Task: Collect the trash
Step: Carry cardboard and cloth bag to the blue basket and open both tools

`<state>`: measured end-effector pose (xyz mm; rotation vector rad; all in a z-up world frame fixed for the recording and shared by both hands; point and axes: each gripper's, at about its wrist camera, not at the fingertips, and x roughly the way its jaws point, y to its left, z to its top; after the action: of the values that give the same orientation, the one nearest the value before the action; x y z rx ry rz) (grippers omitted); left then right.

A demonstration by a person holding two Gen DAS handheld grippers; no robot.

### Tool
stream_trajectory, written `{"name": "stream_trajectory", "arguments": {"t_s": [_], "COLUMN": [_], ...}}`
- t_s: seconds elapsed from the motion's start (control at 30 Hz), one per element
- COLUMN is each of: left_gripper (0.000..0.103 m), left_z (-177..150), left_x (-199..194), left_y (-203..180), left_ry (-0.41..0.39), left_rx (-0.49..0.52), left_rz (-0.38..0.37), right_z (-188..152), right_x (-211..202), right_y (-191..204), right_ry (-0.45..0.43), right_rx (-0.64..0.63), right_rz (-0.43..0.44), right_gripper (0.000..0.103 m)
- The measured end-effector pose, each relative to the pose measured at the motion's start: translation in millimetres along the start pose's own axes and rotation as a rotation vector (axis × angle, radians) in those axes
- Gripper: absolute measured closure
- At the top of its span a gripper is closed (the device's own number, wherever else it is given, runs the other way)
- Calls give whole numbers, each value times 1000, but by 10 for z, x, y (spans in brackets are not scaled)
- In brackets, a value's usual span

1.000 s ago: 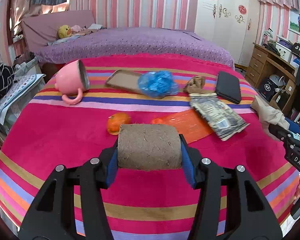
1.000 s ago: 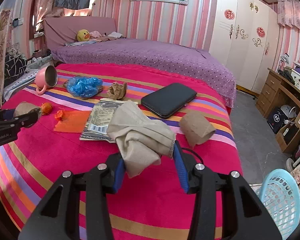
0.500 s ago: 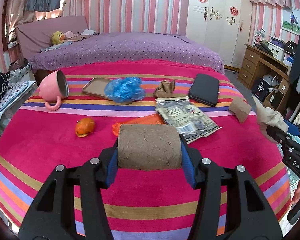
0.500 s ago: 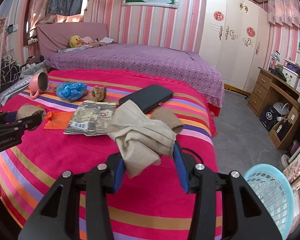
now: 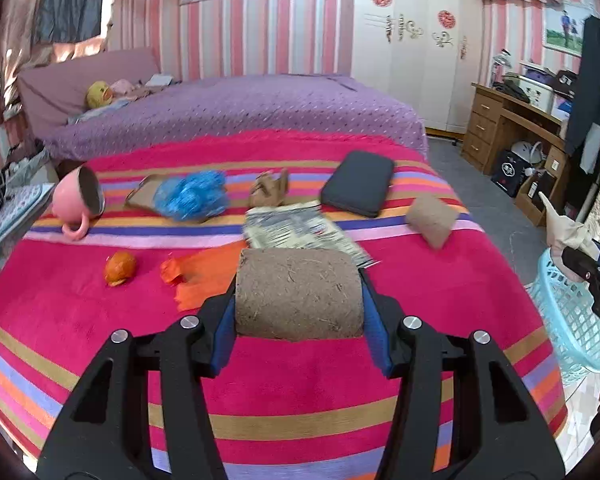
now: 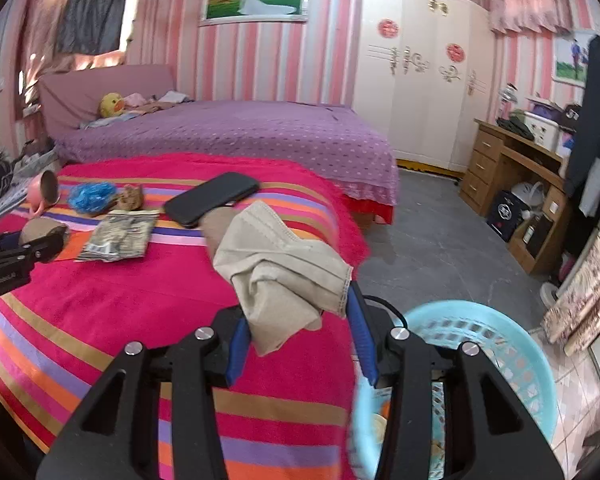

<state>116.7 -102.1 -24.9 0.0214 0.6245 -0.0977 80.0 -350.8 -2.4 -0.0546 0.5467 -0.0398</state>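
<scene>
We find the left tool (image 5: 298, 294) clamped on a brown fibre block (image 5: 298, 294), held above the striped bed (image 5: 100, 320) near its front edge. The right tool (image 6: 296, 320) is clamped on a beige cloth (image 6: 280, 268) at the bed's right edge, beside the blue basket (image 6: 500, 340) on the floor.

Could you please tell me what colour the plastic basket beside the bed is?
The basket is light blue, clearest in the right wrist view.

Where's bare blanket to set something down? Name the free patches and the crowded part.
Free: the near striped blanket in front of the left hand-held gripper, and the stretch between the brown fibre block and the pale blue plastic basket. Crowded: the far band from the tipped pink mug to the black flat case.
</scene>
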Motion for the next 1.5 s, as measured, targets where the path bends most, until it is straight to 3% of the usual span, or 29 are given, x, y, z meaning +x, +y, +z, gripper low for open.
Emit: {"name": "stream_trajectory", "arguments": {"t_s": [0.17, 0.73, 0.93, 1.2, 1.37, 1.5], "left_gripper": [51, 51, 51, 51, 50, 33], "left_z": [3, -74, -171, -200, -197, -194], "left_x": [-54, 35, 91, 252, 369, 389], "left_y": [-314, -2029, -2608, -3108, -3203, -3158], "left_ry": [-20, 7, 16, 66, 93, 108], "left_rx": [45, 150, 203, 255, 282, 280], "left_rz": [-11, -250, -312, -370, -390, -395], "right_z": [-119, -634, -792, -826, -828, -821], "right_x": [-58, -93, -160, -39, -63, -90], "right_y": [-421, -1738, -2102, -2224, -2203, -2190], "right_ry": [9, 81, 66, 61, 53, 46], "right_rx": [37, 132, 210, 240, 237, 236], "right_rz": [-45, -169, -199, -208, -211, -214], "right_gripper": [59, 59, 59, 59, 59, 59]}}
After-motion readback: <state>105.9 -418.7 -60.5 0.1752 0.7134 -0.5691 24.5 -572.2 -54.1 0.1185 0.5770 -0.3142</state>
